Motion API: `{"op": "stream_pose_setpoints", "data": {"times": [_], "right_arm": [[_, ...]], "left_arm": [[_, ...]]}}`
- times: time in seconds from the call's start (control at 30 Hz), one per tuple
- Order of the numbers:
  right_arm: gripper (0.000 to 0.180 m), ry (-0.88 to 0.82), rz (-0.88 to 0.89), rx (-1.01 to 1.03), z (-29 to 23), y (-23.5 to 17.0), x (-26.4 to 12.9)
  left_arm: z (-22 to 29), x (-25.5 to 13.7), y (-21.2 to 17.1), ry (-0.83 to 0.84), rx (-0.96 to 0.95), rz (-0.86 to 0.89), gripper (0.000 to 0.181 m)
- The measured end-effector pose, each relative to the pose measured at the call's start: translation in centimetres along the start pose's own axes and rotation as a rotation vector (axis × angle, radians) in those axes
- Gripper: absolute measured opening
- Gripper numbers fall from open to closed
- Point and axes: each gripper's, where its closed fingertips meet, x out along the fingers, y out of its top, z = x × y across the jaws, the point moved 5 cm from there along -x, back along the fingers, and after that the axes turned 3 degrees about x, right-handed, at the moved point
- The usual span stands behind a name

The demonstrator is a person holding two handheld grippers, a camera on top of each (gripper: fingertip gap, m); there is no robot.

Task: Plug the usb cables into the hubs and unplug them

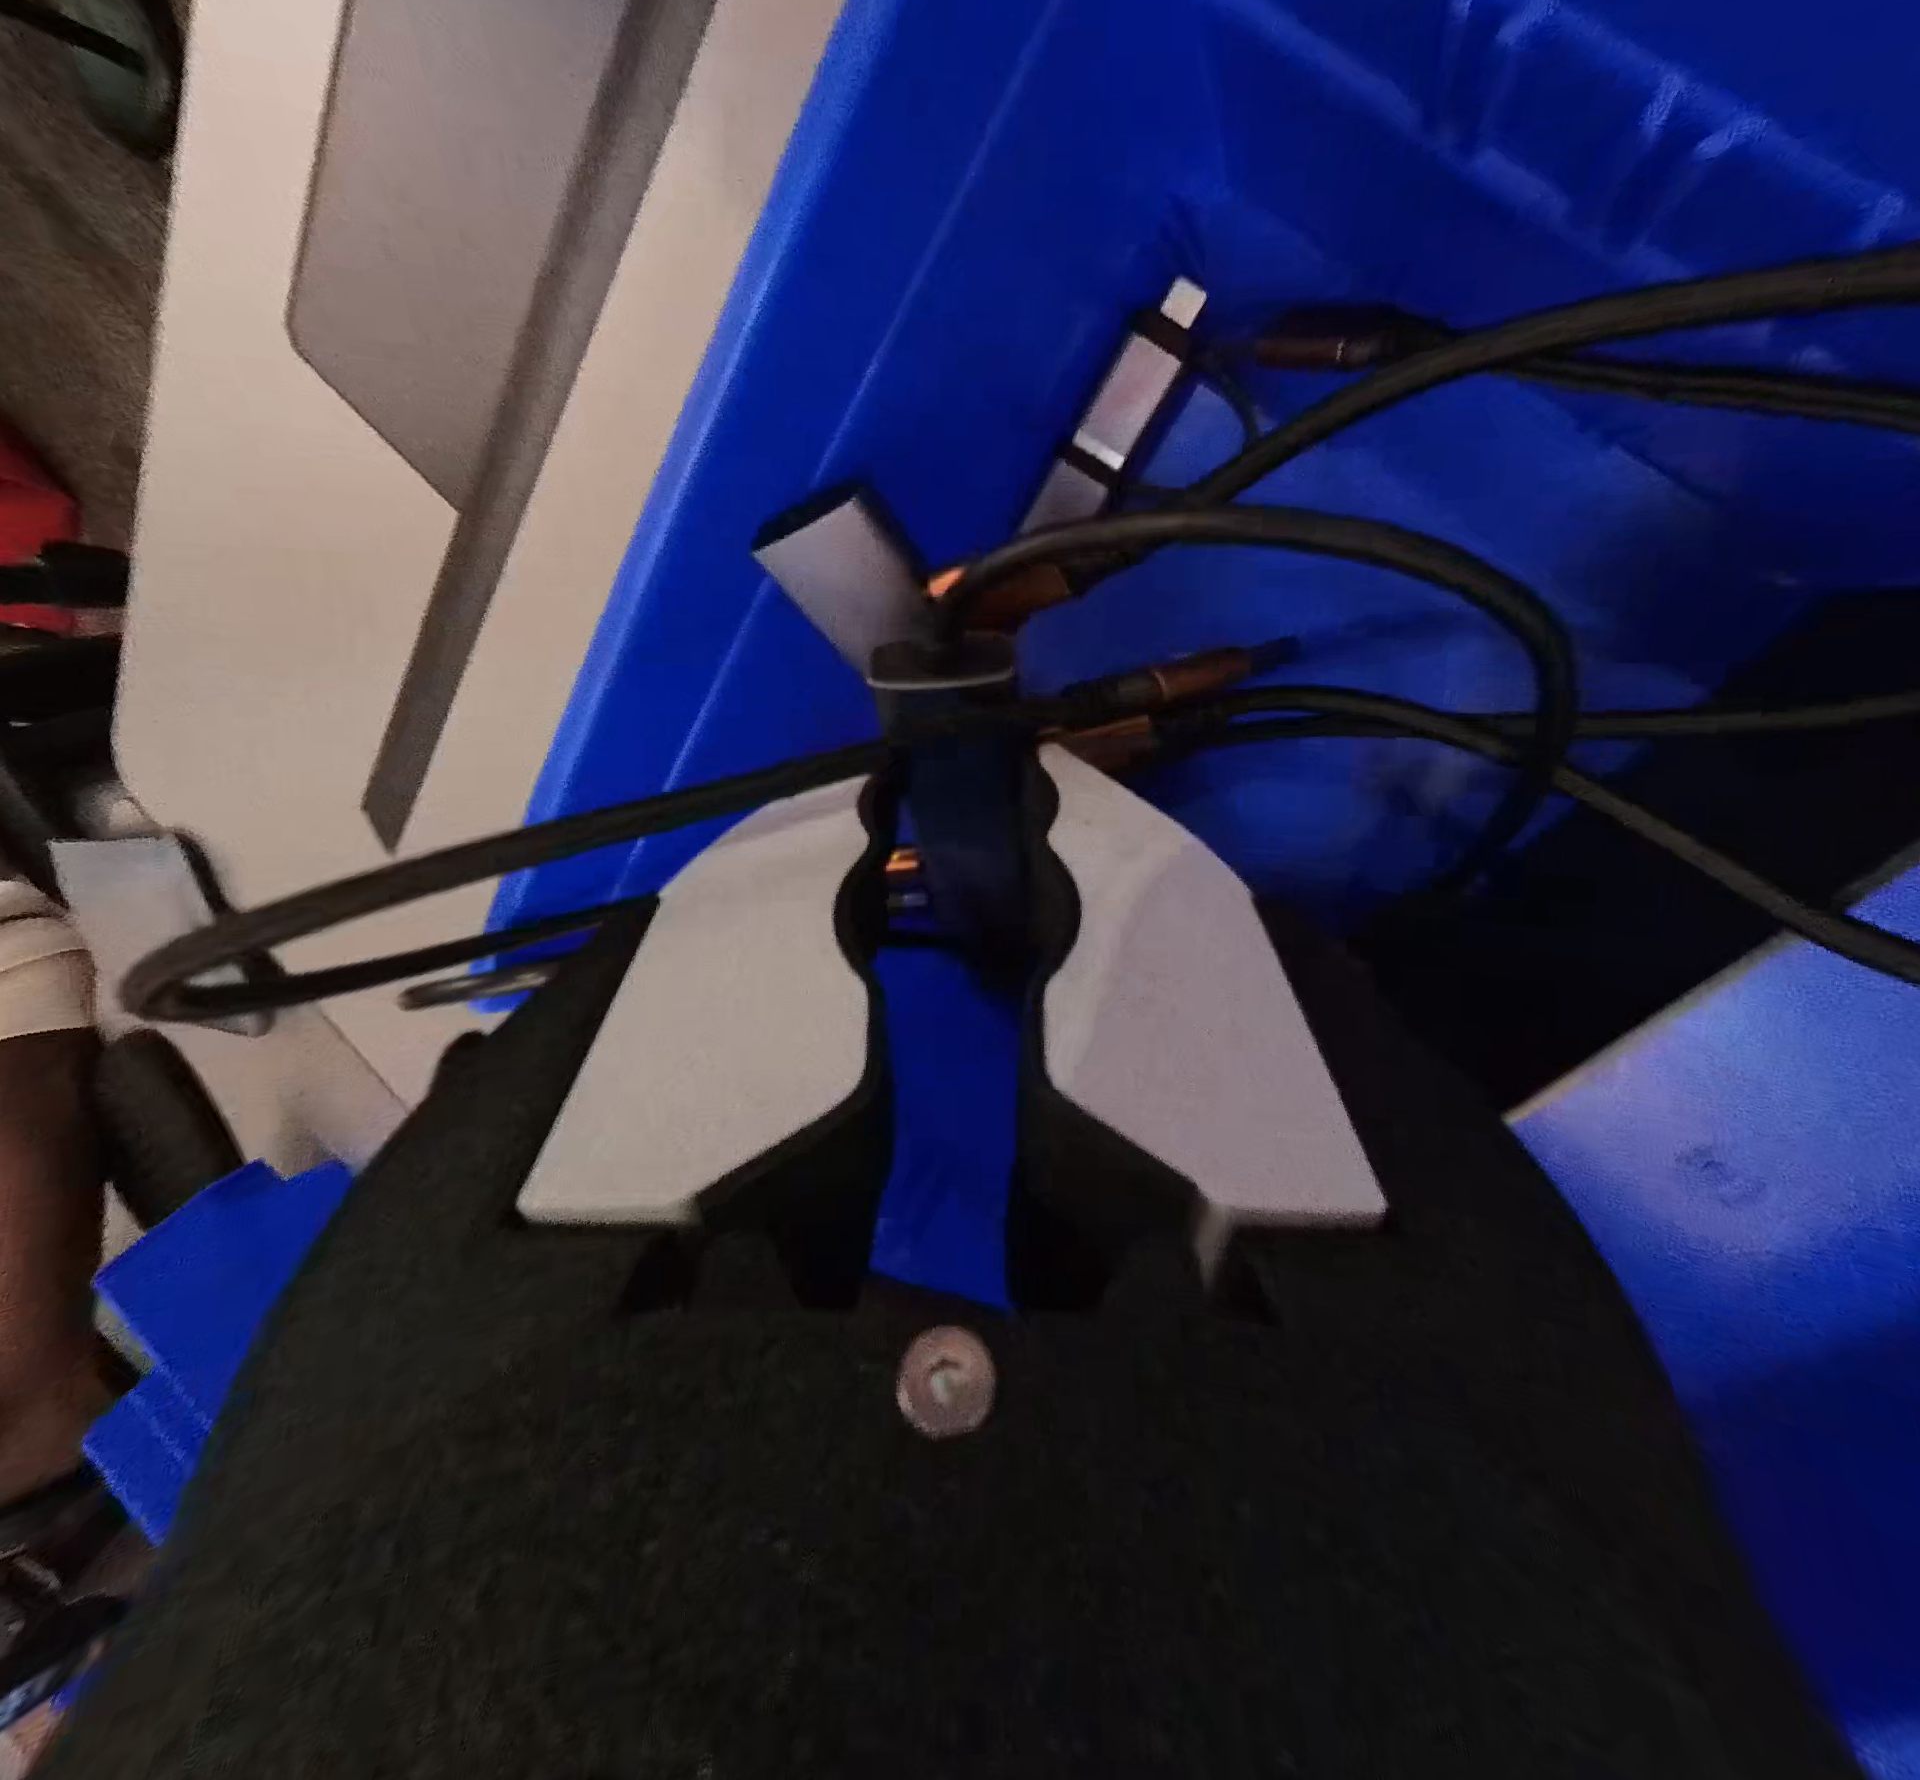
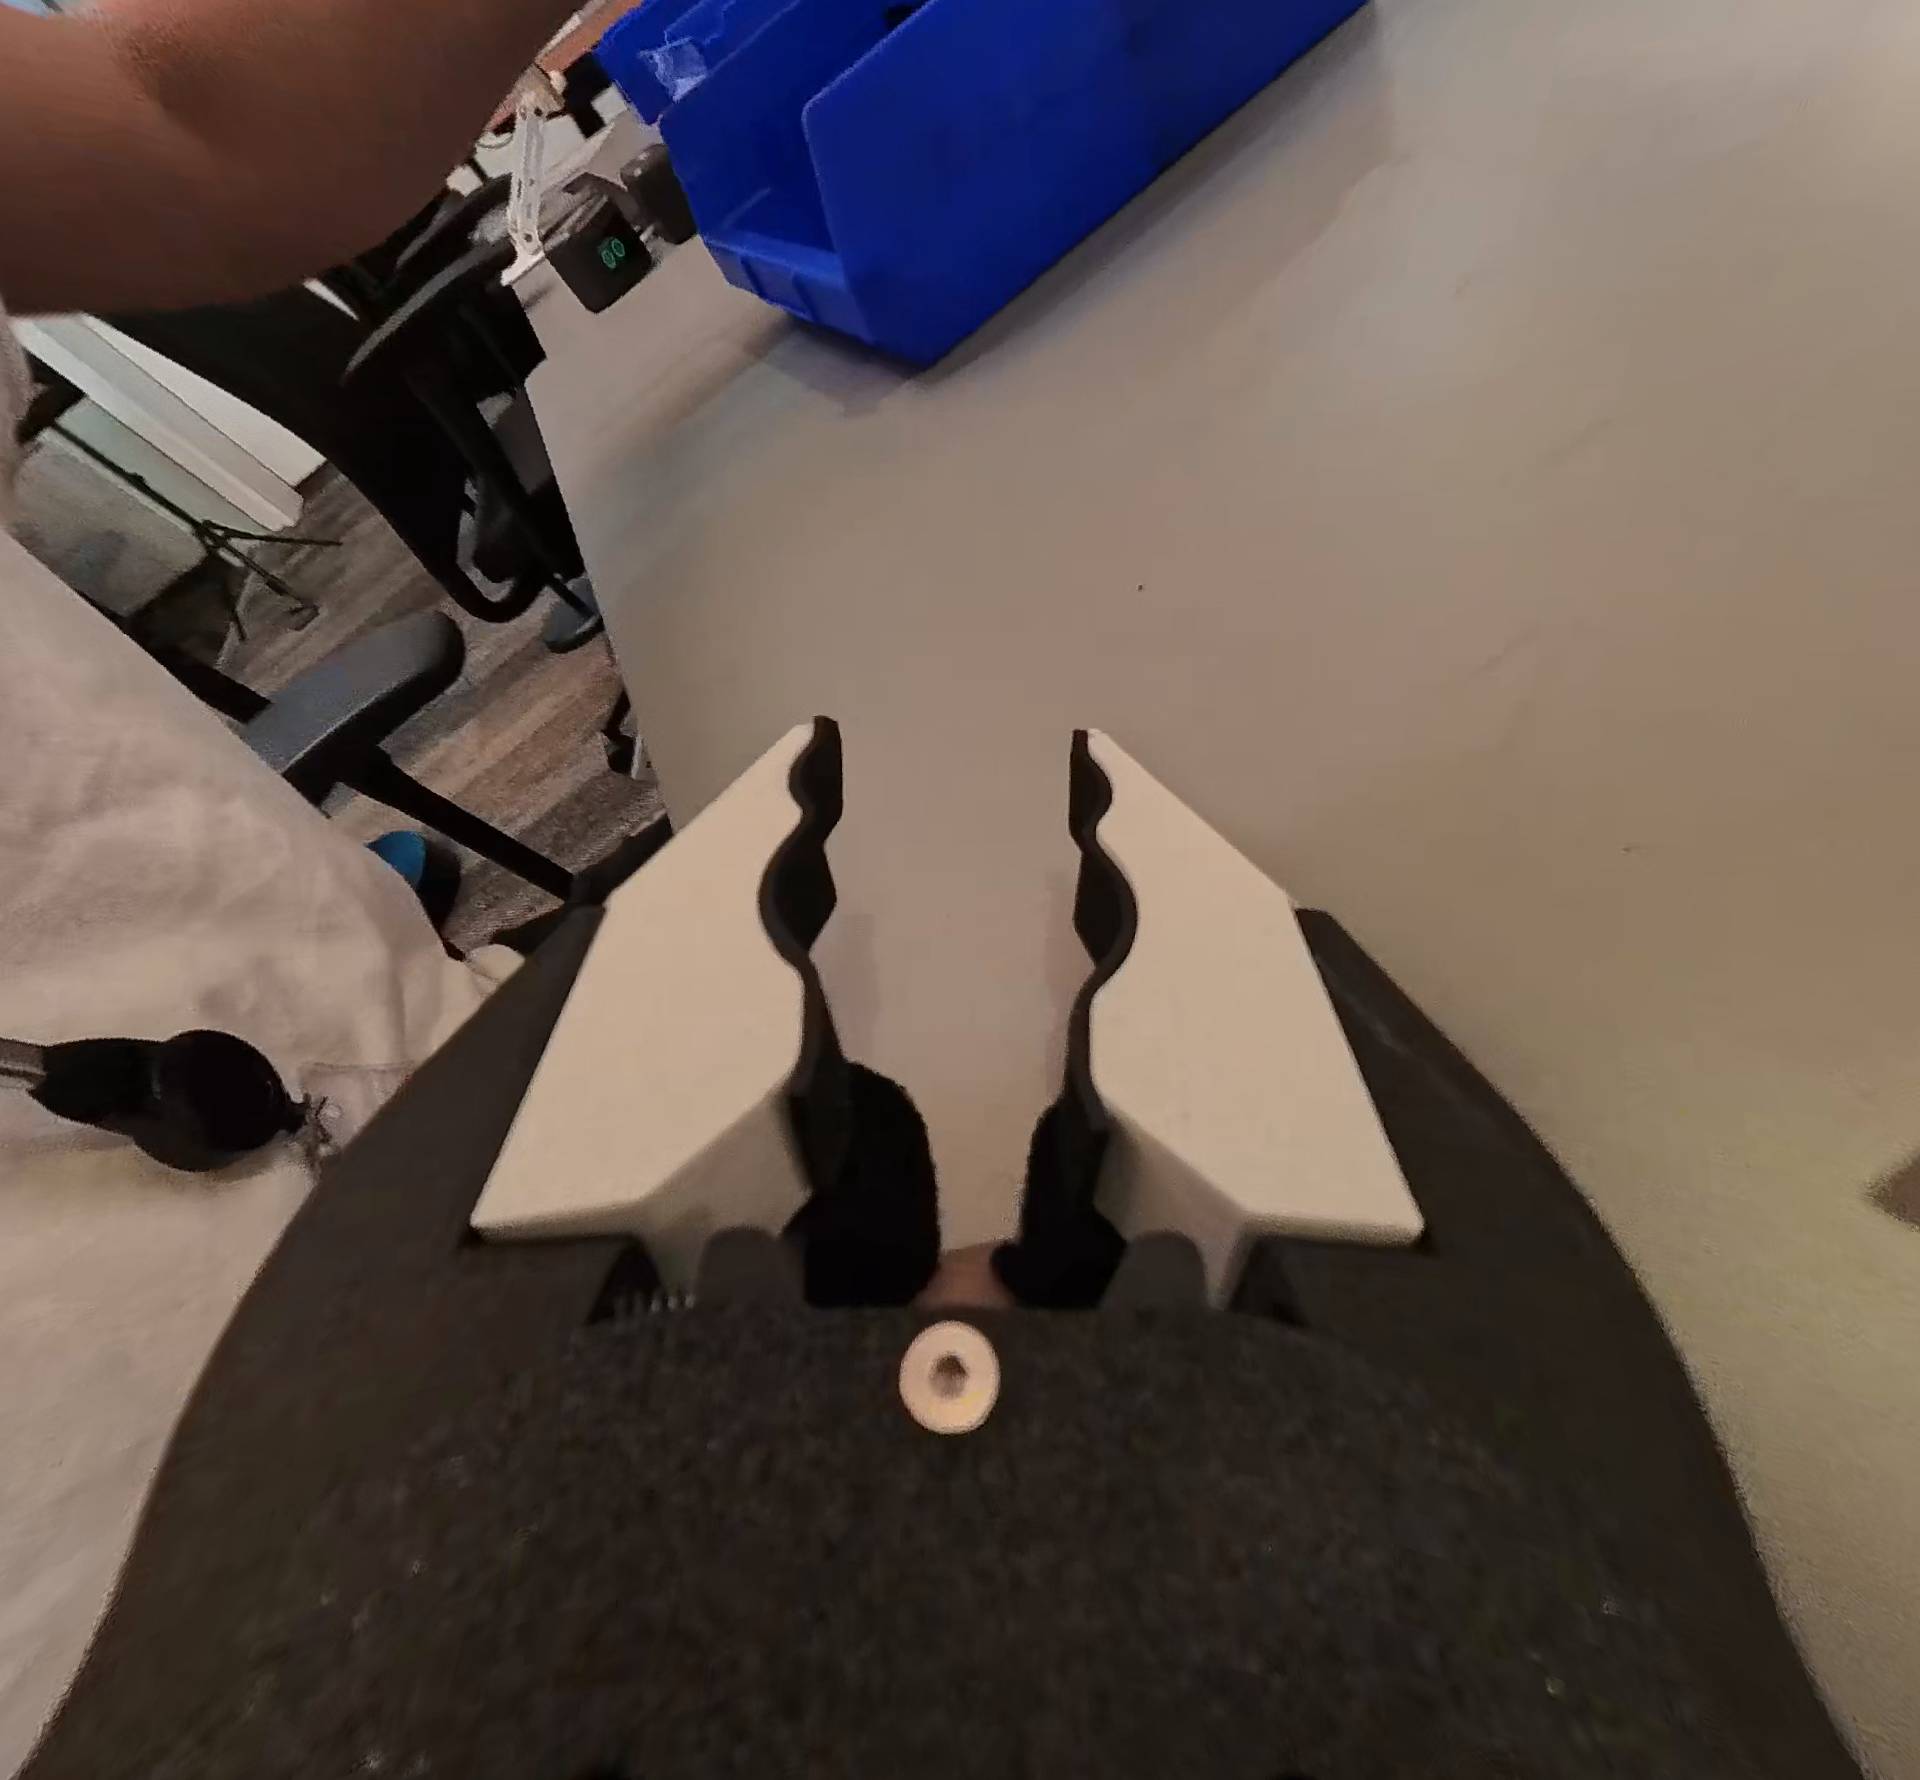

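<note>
In the left wrist view my left gripper (image 1: pixel 961 795) is shut on a slim dark piece, seemingly a usb hub (image 1: pixel 940 668) seen edge-on, held over the blue bin (image 1: pixel 1039 172). Black usb cables (image 1: pixel 1403 546) with copper-coloured plugs (image 1: pixel 1153 681) meet at this hub. A silver hub (image 1: pixel 836 558) sticks out just behind it, and another silver hub (image 1: pixel 1127 385) lies deeper in the bin. One cable (image 1: pixel 468 857) loops off to the left. In the right wrist view my right gripper (image 2: pixel 951 754) is open and empty, low over the grey table (image 2: pixel 1351 587).
Blue bins (image 2: pixel 1039 120) stand at the far side of the table, with a person's forearm (image 2: pixel 260 89) reaching toward them. The table edge runs down the left, with chairs (image 2: pixel 353 681) and floor beyond. A grey flat panel (image 1: pixel 499 172) lies left of the bin. Tip to tip, the grippers are about 50 cm apart.
</note>
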Motion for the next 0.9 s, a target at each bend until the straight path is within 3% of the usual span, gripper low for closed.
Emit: {"op": "stream_pose_setpoints", "data": {"times": [0.13, 0.3, 0.47, 0.7, 0.8, 0.9], "right_arm": [[0.043, 0.013, 0.001, 0.007, 0.0, 0.1, 0.1], [0.043, -0.029, 0.002, -0.061, -0.1, 0.4, 0.2], [0.05, -0.242, 0.146, -0.18, 0.7, 5.7, 0.1], [0.048, -0.379, 0.379, -0.425, -2.5, 17.0, 1.8], [0.047, -0.363, 0.353, -0.41, -2.4, 18.1, 3.5], [0.034, -0.346, 0.38, -0.342, -1.7, 17.9, 4.2]], "left_arm": [[-0.4, -3.8, 0.6, 0.214, 0.039, 0.11, 0.023], [0.1, -12.8, 2.8, 0.61, 0.094, 0.291, 0.022], [5.3, -19.5, 7.5, 0.931, 0.321, 0.394, 0.022], [17.6, -19.1, 15.7, 1.023, 0.66, 0.506, 0.022], [21.4, -18.3, 17.8, 1.029, 0.742, 0.555, 0.021], [23.6, -18.1, 18.6, 1.051, 0.785, 0.593, 0.022]]}}
